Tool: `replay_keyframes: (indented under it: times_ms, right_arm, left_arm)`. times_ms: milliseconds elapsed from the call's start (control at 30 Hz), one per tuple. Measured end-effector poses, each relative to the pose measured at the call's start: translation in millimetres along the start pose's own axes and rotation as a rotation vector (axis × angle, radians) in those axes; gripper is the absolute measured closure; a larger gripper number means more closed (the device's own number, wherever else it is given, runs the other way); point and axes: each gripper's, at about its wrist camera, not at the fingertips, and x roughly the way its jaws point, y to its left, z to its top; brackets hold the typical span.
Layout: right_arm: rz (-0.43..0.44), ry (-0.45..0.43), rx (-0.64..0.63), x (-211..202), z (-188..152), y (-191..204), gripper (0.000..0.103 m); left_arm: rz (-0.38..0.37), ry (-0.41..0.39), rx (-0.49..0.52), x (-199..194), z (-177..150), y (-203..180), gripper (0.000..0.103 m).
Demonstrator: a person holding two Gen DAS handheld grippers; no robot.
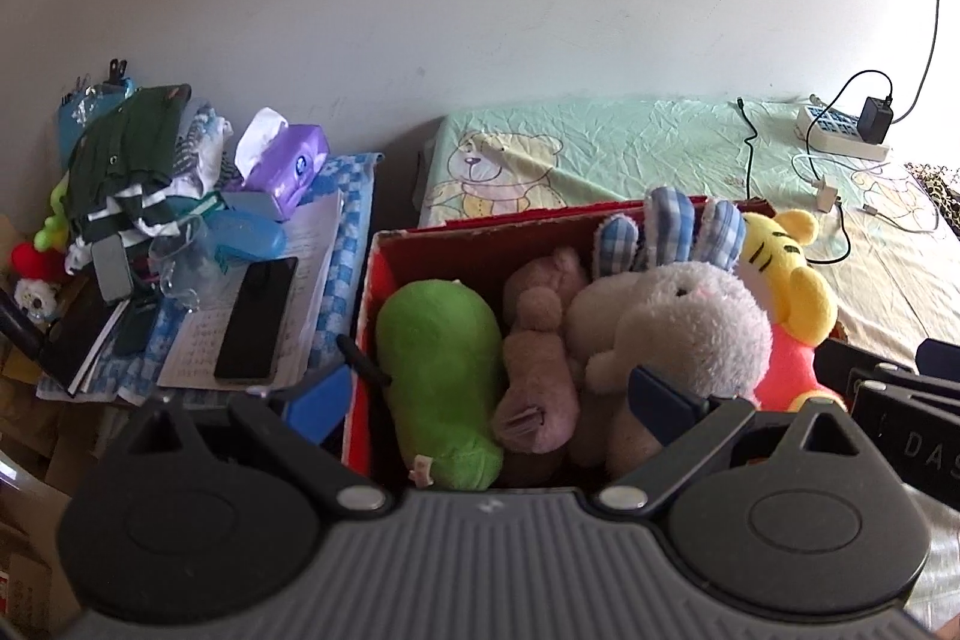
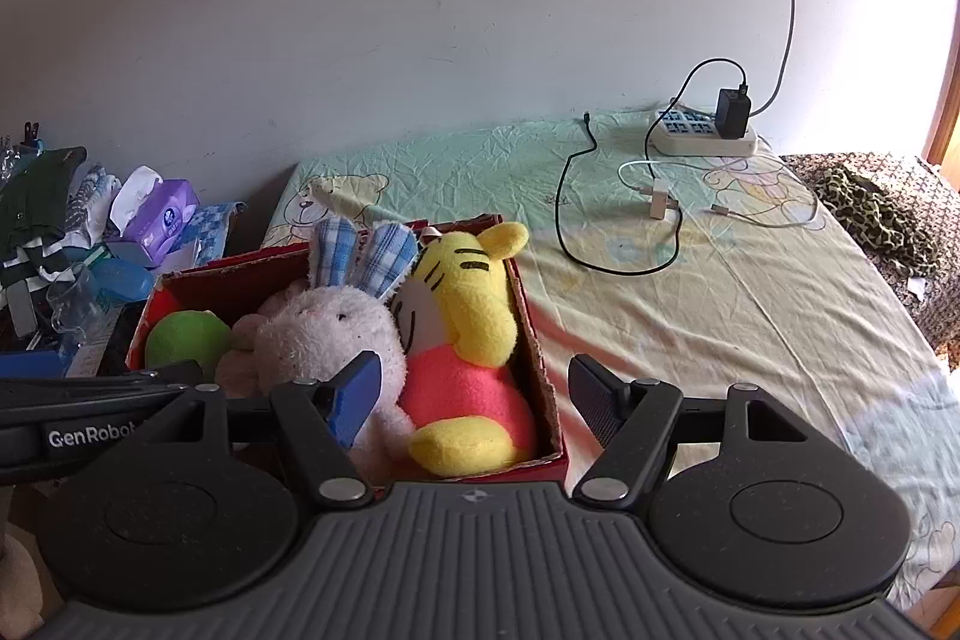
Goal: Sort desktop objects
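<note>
Hovering with jaws spread wide and holding nothing, the left gripper point(image 1: 504, 394) and the right gripper point(image 2: 474, 394) are both hanging just over the near rim of the red box point(image 2: 543, 370). I am judging that a careless dip is risking snagging the white rabbit point(image 2: 327, 334) and dragging the tightly packed yellow tiger point(image 2: 474, 316), green plush point(image 1: 438, 358) and brown plush point(image 1: 540, 352) out. Beyond the box, charger cables point(image 2: 600, 220) are lying loose on the sheet.
</note>
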Motion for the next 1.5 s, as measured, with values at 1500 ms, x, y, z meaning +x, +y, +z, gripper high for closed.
replay_keyframes:
  times_ms: [1500]
  right_arm:
    - [0.013, 0.069, 0.032, 11.2, -22.5, -12.1, 0.031]
  left_arm:
    - [0.001, 0.090, 0.002, 16.7, -33.9, -11.4, 0.004]
